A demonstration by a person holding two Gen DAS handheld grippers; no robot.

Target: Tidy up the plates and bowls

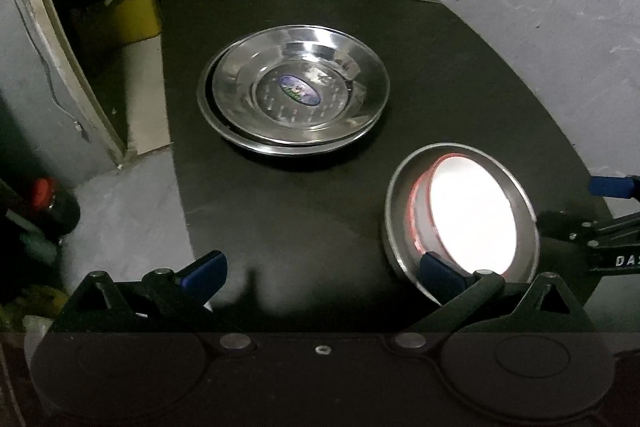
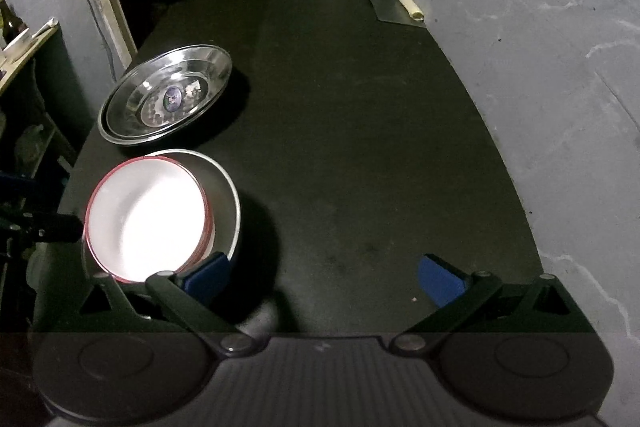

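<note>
white bowl (image 2: 148, 223) in steel bowl (image 2: 228, 187) | plates (image 1: 296, 87) stacked (two, seemingly)

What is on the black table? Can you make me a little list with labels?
surface: black table
far stack: steel plate nested on another steel plate
near stack: white bowl with red rim sitting tilted inside a steel bowl
far corner: small cream roll on a grey sheet
left hand-held gripper: open, holding nothing
right hand-held gripper: open, holding nothing
</note>
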